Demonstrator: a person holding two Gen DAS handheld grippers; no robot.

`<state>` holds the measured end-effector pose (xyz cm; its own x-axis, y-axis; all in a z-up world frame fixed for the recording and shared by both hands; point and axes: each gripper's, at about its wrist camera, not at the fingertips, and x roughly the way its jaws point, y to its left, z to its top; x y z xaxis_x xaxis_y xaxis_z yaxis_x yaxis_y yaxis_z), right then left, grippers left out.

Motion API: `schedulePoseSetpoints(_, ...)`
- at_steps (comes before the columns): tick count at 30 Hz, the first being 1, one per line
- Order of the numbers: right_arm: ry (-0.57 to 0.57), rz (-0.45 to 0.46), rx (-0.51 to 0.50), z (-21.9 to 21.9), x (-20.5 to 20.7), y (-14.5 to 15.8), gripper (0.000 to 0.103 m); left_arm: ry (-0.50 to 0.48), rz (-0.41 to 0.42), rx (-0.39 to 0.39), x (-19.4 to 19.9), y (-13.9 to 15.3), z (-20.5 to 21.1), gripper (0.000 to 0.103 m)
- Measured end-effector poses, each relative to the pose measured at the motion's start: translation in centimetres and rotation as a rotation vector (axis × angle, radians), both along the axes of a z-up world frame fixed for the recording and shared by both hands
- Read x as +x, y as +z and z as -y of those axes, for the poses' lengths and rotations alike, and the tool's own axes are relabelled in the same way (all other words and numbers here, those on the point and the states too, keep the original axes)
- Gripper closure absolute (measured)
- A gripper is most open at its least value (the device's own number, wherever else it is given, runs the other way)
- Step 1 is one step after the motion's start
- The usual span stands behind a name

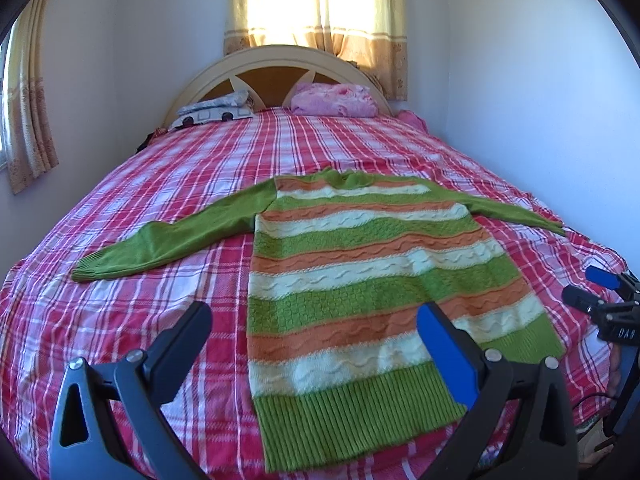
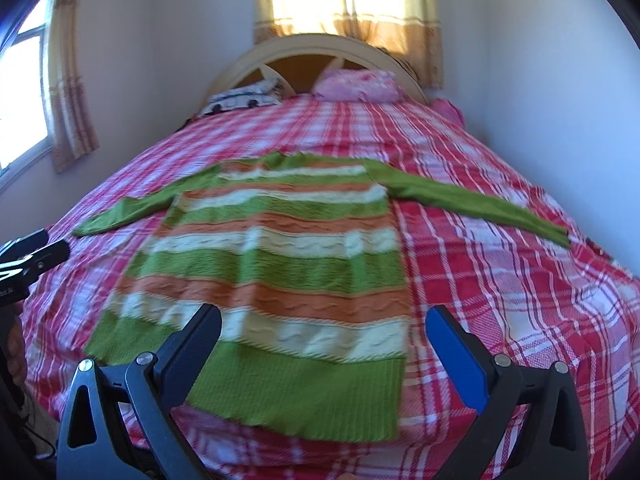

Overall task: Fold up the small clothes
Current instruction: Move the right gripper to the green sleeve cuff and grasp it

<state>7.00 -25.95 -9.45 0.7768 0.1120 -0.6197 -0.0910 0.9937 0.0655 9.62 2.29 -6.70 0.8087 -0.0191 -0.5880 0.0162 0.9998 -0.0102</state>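
Note:
A small knit sweater (image 1: 360, 280) with green, orange and cream stripes and green sleeves lies flat on the bed, hem toward me, both sleeves spread out sideways. It also shows in the right wrist view (image 2: 288, 264). My left gripper (image 1: 314, 320) is open and empty, held above the hem's left part. My right gripper (image 2: 324, 322) is open and empty, above the hem's right part. The right gripper also shows at the right edge of the left wrist view (image 1: 592, 288), and the left gripper at the left edge of the right wrist view (image 2: 36, 248).
The bed (image 1: 160, 184) has a red, pink and white plaid sheet. A patterned pillow (image 1: 212, 114) and a pink blanket (image 1: 334, 100) lie at the curved headboard (image 1: 280, 56). Walls stand close on both sides. Curtained windows are behind the headboard and at left.

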Motion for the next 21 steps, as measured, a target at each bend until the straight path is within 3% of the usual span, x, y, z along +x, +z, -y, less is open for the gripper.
schedulePoseSetpoints(6, -0.108, -0.041, 0.023, 4.8, 3.9, -0.6, 0.001, 0.0, 0.011, 0.025, 3.8, -0.2, -0.1, 0.0)
schedulePoseSetpoints(11, -0.196, -0.084, 0.047, 9.2, 7.4, -1.3, 0.001, 0.002, 0.001, 0.0, 7.1, -0.8, -0.3, 0.0)
schedulePoseSetpoints(21, -0.397, -0.116, 0.23, 20.1, 12.9, -3.1, 0.001, 0.028, -0.018, -0.002, 13.3, -3.1, 0.1, 0.0)
